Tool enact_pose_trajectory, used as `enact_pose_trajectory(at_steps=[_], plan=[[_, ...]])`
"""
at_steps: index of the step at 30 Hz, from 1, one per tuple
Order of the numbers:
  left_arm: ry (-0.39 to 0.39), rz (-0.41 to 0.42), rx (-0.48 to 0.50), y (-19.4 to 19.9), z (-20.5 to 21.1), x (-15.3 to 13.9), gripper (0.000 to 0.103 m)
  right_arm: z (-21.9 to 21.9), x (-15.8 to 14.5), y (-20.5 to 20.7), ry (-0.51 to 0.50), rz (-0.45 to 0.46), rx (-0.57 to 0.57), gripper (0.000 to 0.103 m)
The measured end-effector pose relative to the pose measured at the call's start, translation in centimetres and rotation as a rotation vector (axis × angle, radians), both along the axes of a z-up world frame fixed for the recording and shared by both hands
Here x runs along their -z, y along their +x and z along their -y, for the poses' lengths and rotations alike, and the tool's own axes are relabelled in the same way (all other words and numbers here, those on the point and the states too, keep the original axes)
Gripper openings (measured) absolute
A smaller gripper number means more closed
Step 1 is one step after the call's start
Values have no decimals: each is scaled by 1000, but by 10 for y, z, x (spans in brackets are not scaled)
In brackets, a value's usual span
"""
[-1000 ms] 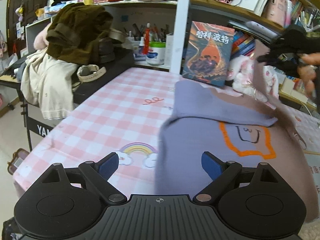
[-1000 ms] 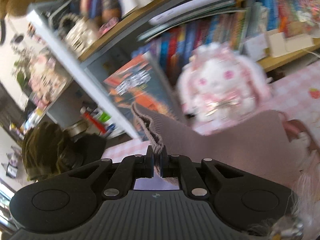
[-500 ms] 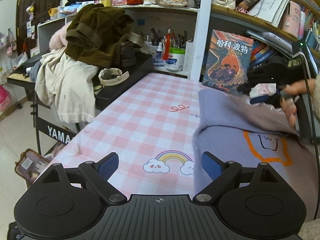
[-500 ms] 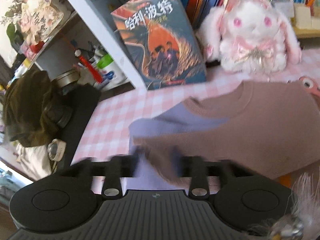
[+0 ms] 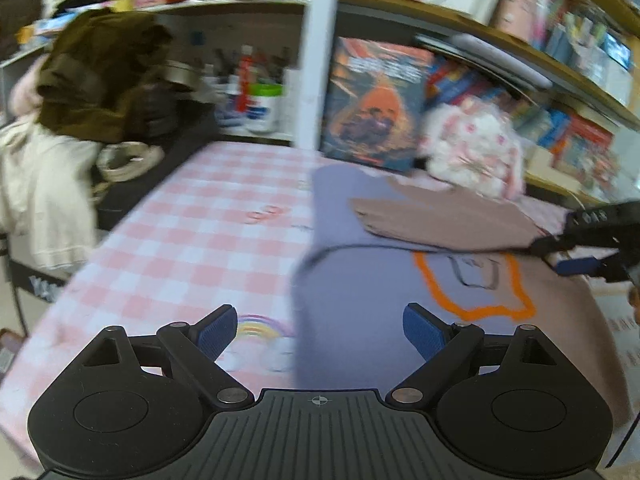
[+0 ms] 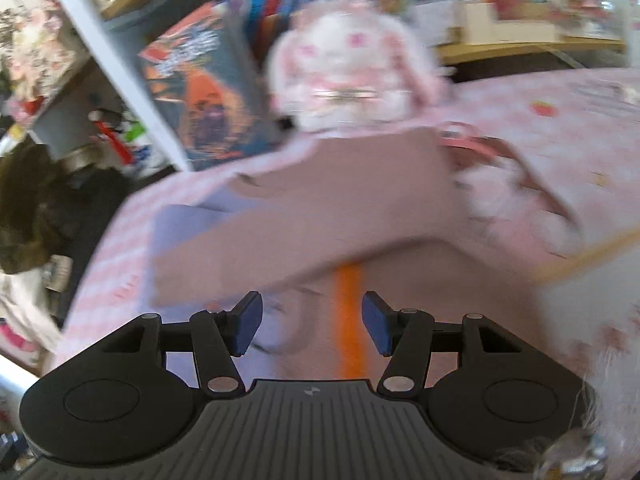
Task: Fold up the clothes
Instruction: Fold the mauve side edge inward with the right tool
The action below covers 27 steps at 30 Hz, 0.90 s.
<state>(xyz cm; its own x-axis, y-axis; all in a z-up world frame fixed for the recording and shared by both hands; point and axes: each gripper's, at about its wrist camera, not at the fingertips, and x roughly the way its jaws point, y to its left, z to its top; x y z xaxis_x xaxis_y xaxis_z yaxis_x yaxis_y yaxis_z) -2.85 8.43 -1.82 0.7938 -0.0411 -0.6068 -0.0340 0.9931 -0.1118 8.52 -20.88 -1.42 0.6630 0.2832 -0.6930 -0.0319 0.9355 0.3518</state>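
A lilac and dusty-pink sweater (image 5: 360, 280) with an orange outlined figure (image 5: 472, 284) lies on the pink checked tablecloth (image 5: 192, 248). Its pink sleeve (image 5: 440, 220) lies folded across the chest; it also shows in the right wrist view (image 6: 320, 216). My left gripper (image 5: 320, 334) is open and empty, just above the sweater's near left edge. My right gripper (image 6: 312, 328) is open and empty over the sweater's middle, right behind the folded sleeve. It shows at the right in the left wrist view (image 5: 580, 256).
A book (image 5: 372, 104) and a white-pink plush rabbit (image 5: 472, 148) stand at the table's back under bookshelves (image 5: 520, 40). A pile of brown and cream clothes (image 5: 92, 92) sits on a black keyboard at the left. Pens and a jar (image 5: 260, 100) stand behind.
My right gripper carried the pink sleeve across the sweater, laid it down, and opened. It was shut on the sleeve cuff one second ago. My left gripper stayed open and shifted slightly.
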Motion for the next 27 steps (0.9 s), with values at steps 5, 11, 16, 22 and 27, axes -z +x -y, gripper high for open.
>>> enact_pose_trajectory(at_steps=[5, 11, 16, 22, 27], plan=[[9, -34, 110, 11, 32, 7, 92, 39, 10, -47, -63, -11, 82, 53], [18, -22, 165, 8, 62, 6, 92, 67, 21, -92, -58, -45, 152, 53], [33, -45, 146, -3, 76, 5, 92, 75, 26, -111, -64, -58, 130, 53], [57, -94, 44, -31, 79, 6, 92, 88, 31, -133, -23, -69, 112, 53], [69, -125, -21, -60, 77, 7, 92, 94, 38, -153, -5, -90, 89, 53]])
